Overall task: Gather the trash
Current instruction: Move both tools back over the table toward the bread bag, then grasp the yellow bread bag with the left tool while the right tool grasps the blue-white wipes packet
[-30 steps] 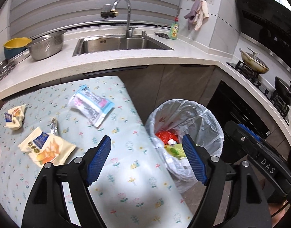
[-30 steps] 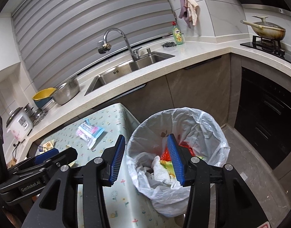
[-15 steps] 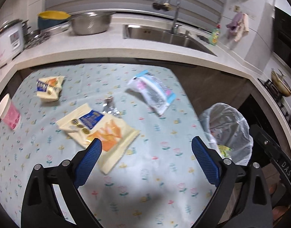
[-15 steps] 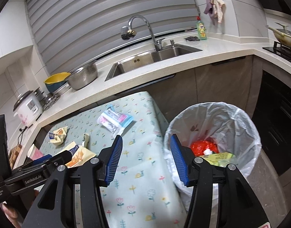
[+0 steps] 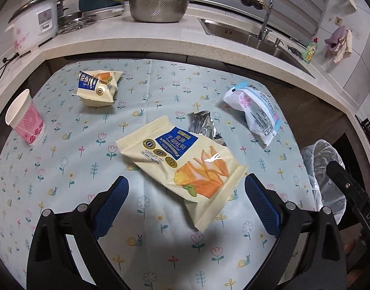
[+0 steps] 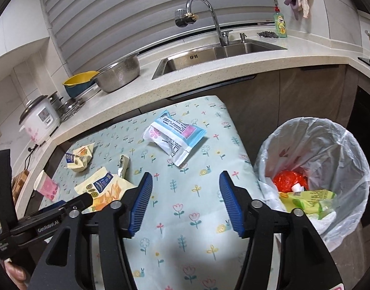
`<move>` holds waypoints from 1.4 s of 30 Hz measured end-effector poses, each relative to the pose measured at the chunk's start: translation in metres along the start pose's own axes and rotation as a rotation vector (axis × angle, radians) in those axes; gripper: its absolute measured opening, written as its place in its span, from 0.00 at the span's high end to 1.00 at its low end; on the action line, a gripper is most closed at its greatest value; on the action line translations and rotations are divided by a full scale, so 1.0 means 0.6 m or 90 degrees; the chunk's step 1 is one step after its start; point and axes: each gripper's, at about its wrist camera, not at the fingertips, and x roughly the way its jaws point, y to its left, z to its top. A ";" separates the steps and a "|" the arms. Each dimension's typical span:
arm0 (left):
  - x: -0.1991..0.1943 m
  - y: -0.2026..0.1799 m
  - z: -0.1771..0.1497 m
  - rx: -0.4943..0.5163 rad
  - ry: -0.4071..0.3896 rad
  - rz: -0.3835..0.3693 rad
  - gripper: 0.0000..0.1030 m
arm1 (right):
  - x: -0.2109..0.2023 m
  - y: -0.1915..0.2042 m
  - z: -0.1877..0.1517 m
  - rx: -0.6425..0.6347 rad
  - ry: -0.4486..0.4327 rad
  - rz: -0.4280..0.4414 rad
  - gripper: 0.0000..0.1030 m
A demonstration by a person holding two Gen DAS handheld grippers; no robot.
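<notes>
Left claw: spread near its widest and empty; it is pointed steeply down over the large yellow snack bag, whose near end lies between the blue pads untouched.
Right claw: jaws opening, about half spread, nothing between them; only bare floral cloth lies beneath.
Step in hand: judged to be the pickup of the large yellow snack bag by the left claw; the pads are best lowered astride the bag's narrow width and closed on the puffed body, not the slippery flat seam.
Next pieces: a white and blue wrapper lies beyond the right claw, near the surface edge; a crumpled foil scrap is touching the big bag's far side; a small yellow packet lies further back.
Bin: lined with clear plastic, just beside the surface's right edge, already holding red and green rubbish.
In the way: the foil scrap may be dragged along; a pink paper cup stands at the left, well apart; the two claws are close together, so a clash is possible.
</notes>
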 end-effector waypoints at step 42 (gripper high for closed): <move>0.073 0.013 0.035 -0.041 0.028 -0.070 0.86 | 0.170 -0.011 0.053 0.049 0.041 0.021 0.71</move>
